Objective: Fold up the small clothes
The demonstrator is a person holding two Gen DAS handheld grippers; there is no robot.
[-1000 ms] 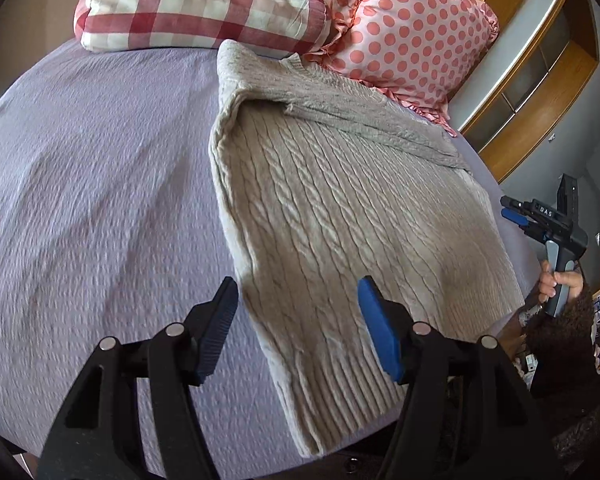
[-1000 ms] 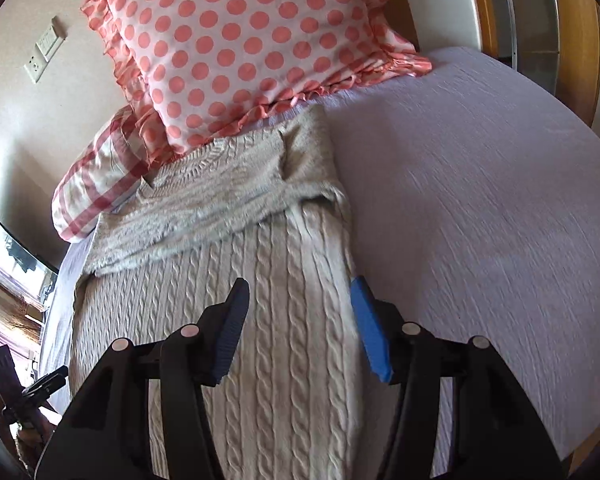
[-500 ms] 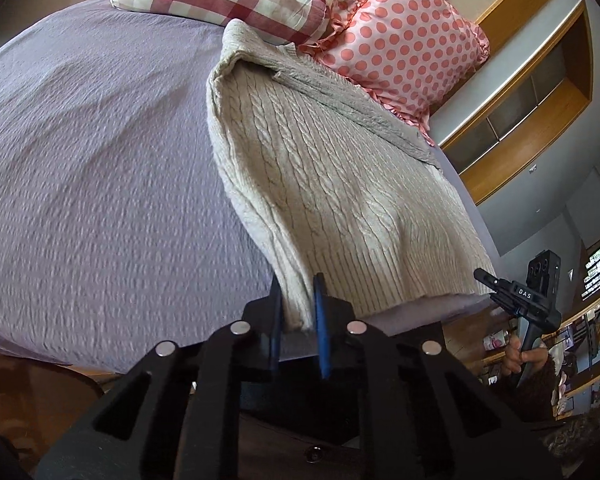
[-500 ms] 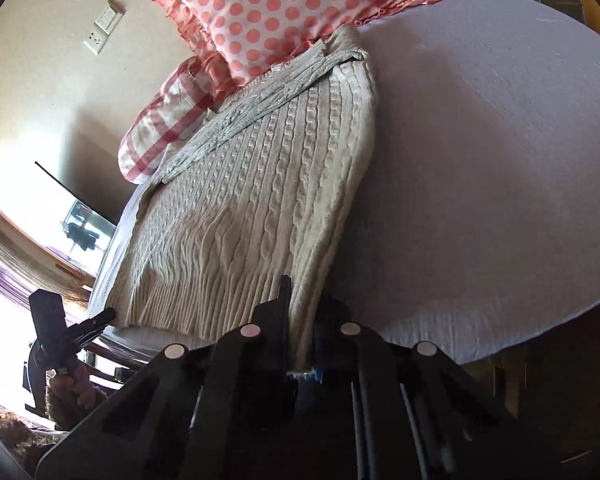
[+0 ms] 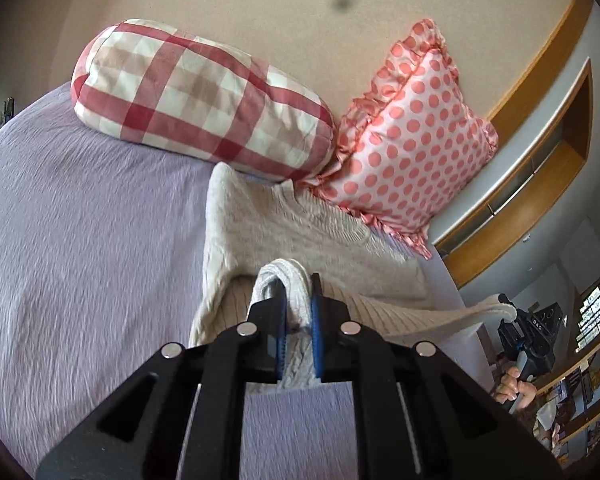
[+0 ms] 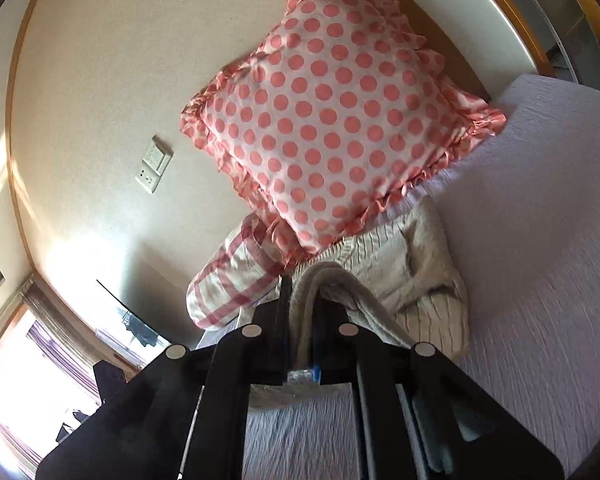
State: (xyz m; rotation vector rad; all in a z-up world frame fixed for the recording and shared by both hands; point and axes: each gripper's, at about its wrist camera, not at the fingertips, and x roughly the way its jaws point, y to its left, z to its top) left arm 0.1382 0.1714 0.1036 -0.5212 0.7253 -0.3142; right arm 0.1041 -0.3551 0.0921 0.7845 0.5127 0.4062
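1. At nine o'clock in the left wrist view, the lilac bed [image 5: 80,248] is being left bare, while the checked bolster [image 5: 204,104] is being seen at eleven o'clock against the wall.

2. At the centre of that view, the hem of the cream cable-knit sweater [image 5: 300,224] is being gripped by the left claw [image 5: 298,320], which is clenched on a bunched fold of knit. A second ago this claw was being held open over the flat garment; half a second ago it was being closed on the hem at the bed's near edge.

3. The hem is now being carried up and toward the collar at twelve o'clock, so that the lower half is being lifted off the bed and a fold is being started.

4. At three o'clock, the opposite hem corner is being held aloft by the right claw [image 5: 514,314], seen from outside.

5. In the right wrist view, the right claw [image 6: 302,320] is likewise being kept clenched on the sweater [image 6: 416,256], with the polka-dot pillow [image 6: 332,120] at twelve o'clock.

6. Judged from this, the bottom-to-top fold is being carried out but is not yet laid down.
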